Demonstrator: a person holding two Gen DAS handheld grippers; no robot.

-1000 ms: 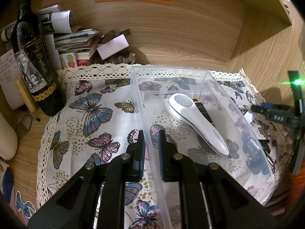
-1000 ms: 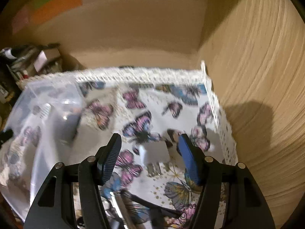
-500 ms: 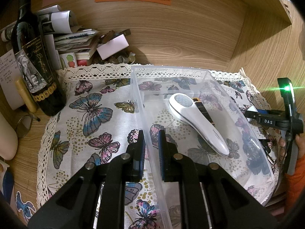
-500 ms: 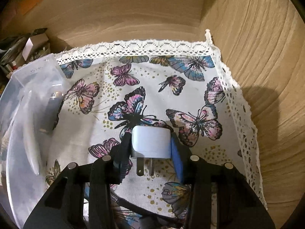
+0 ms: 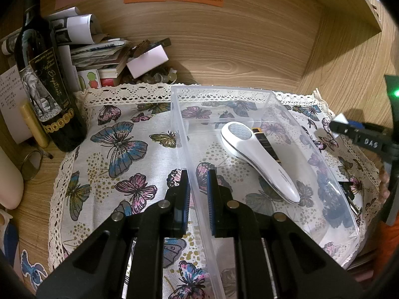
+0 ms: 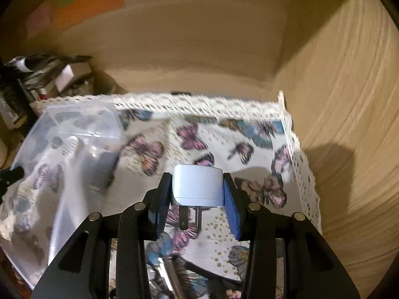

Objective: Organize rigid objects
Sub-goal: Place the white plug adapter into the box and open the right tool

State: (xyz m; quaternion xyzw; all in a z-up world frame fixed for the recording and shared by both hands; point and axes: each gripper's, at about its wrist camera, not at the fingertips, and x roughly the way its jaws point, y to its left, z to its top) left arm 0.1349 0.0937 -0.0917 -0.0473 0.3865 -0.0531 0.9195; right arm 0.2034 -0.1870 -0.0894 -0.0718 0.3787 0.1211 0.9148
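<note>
A clear plastic bin (image 5: 286,109) stands on the butterfly cloth (image 5: 119,144). Inside it lie a white handheld device (image 5: 259,159) and a dark slim object (image 5: 265,144) beside it. My left gripper (image 5: 198,194) is shut on the bin's left wall. My right gripper (image 6: 198,196) is shut on a white plug adapter (image 6: 198,186), prongs pointing toward the camera, held above the cloth (image 6: 199,137) to the right of the bin (image 6: 74,134). The right gripper also shows in the left wrist view (image 5: 349,129), with the adapter (image 5: 339,119) at its tip.
A dark wine bottle (image 5: 42,82) stands at the cloth's back left, with a pile of papers and boxes (image 5: 104,54) behind it. Wooden walls (image 5: 336,62) close the back and right. A dark object (image 6: 174,269) lies on the cloth under the right gripper.
My right gripper closed on the white plug adapter and lifted it off the cloth, the view now blurred by motion. The left gripper stayed on the bin wall.
</note>
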